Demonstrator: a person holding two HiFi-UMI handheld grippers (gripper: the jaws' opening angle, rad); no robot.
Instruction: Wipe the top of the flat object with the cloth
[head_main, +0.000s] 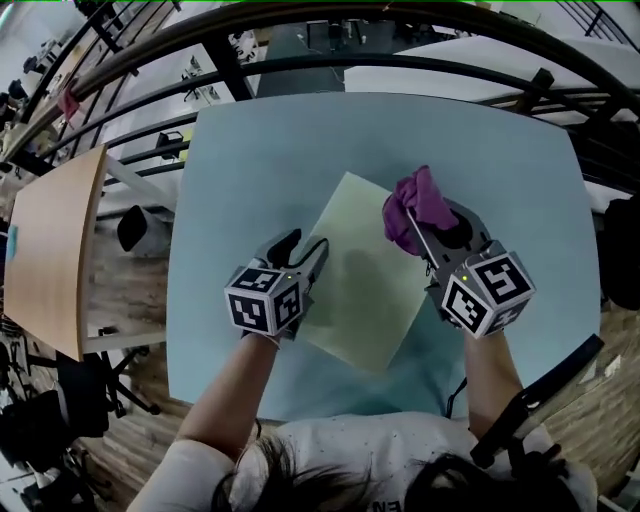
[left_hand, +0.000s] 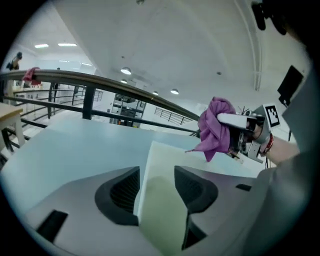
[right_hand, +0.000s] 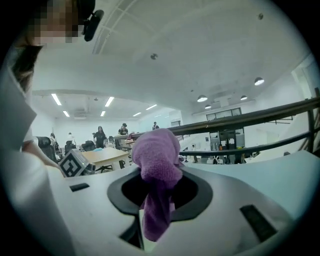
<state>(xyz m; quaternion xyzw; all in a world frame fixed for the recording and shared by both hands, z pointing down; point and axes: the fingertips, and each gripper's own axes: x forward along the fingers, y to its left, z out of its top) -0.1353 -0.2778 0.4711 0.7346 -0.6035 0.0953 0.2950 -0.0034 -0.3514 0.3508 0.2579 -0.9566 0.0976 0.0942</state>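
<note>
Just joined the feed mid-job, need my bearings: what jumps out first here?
A purple cloth, bunched and clamped in the right gripper, hangs by the far right edge of the pale green flat sheet. That sheet lies askew in the middle of the light blue table, with the left gripper open at its left edge.

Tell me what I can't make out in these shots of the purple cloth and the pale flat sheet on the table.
- Head view: whether the cloth touches the flat sheet; the bunched cloth covers the contact.
- Head view: part of the sheet's left edge, under the left gripper.
- Right gripper view: the pads of the right gripper, wrapped by the cloth it grips.
- Left gripper view: whether the open jaws touch the sheet between them.
</note>
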